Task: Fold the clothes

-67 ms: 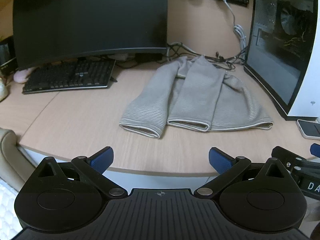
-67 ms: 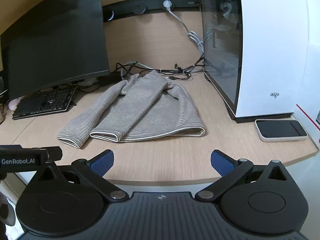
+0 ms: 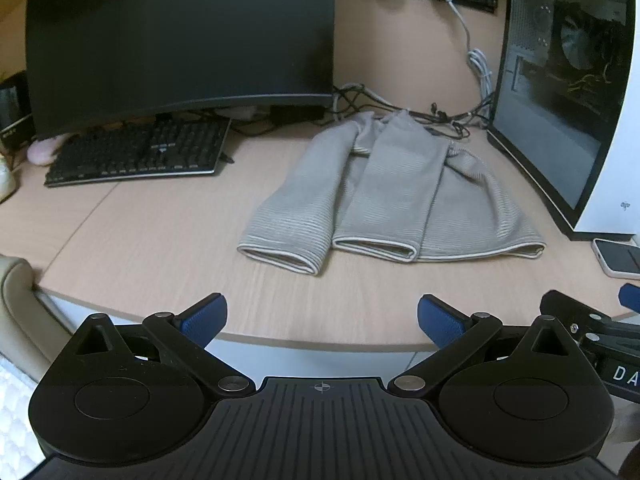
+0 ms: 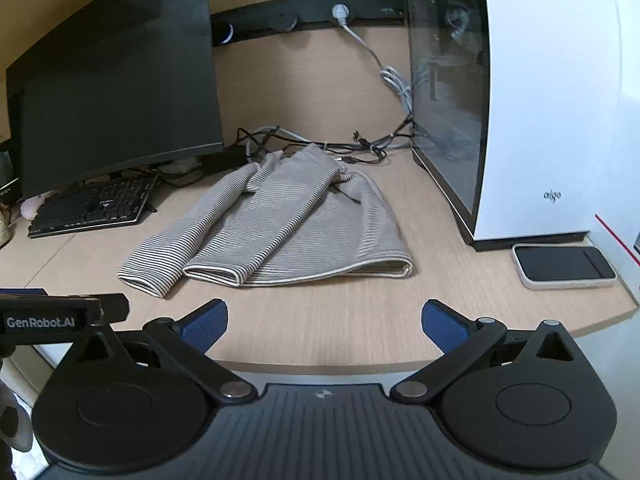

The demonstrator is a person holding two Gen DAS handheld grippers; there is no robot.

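The left claw (image 3: pixel 322 316) is wide open, with its two blue pads far apart and nothing between them. It hangs at the near edge of the light wooden surface (image 3: pixel 160 240). The right claw (image 4: pixel 325 318) is wide open too and holds nothing.

The grey striped knitted sweater (image 3: pixel 396 196) lies flat in the middle of the surface, well apart from both claws. Its two sleeves are laid down the front, with the cuffs toward the claws. The cloth looks soft and ribbed, with pale edges at the cuffs and hem.

Behind the sweater is a bunch of black and grey cables (image 3: pixel 448 120); they look to touch its far end. To its left stand a big black curved monitor (image 3: pixel 180 40) and a flat black keyboard (image 3: pixel 140 156). To its right stands a white computer tower with a dark glass side (image 3: pixel 560 92), near the sweater but not touching it. A small white phone with a dark screen (image 4: pixel 564 266) lies just beside the tower's base.

The left view shows a pink soft thing (image 3: pixel 42 150) by the keyboard and the tip of the other claw at its right edge. The right view shows the whole phone and a black bar with white letters (image 4: pixel 44 320) at its left edge.
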